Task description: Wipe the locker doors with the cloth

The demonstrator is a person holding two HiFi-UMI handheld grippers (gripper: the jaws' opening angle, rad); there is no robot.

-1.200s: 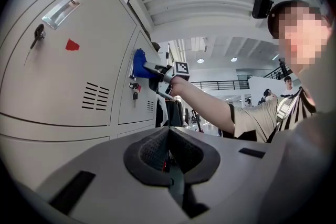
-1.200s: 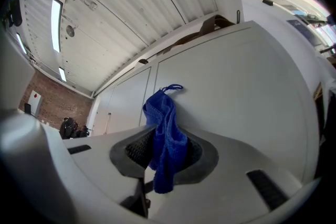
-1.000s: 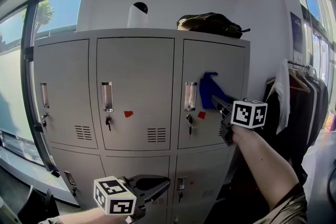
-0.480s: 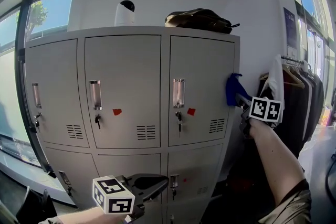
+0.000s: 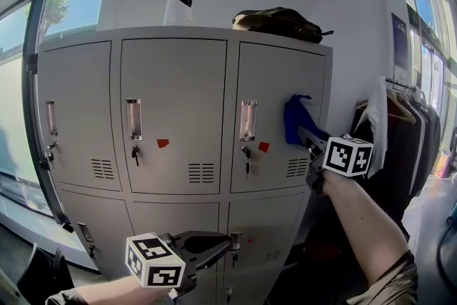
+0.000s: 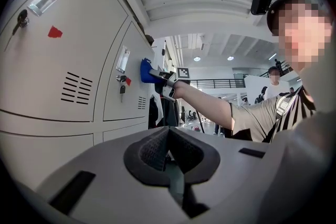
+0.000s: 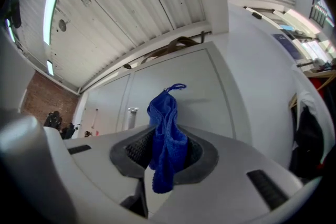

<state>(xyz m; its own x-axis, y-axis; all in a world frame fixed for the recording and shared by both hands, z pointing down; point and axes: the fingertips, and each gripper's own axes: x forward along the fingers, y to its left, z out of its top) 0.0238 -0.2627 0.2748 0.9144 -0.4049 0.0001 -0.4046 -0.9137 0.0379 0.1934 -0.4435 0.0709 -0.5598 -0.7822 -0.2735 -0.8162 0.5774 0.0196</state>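
So, the right gripper (image 5: 303,135) had its jaws clamped on the blue terry cloth (image 7: 167,139). Its bunched end, just ahead of the jaws, was against the flat grey sheet-metal locker door (image 5: 275,82), which was shut. The left gripper (image 5: 223,248) had its jaws pinched together on nothing.

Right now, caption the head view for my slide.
Right tool holds blue cloth against the top-right locker door; left tool hangs low, shut, empty.
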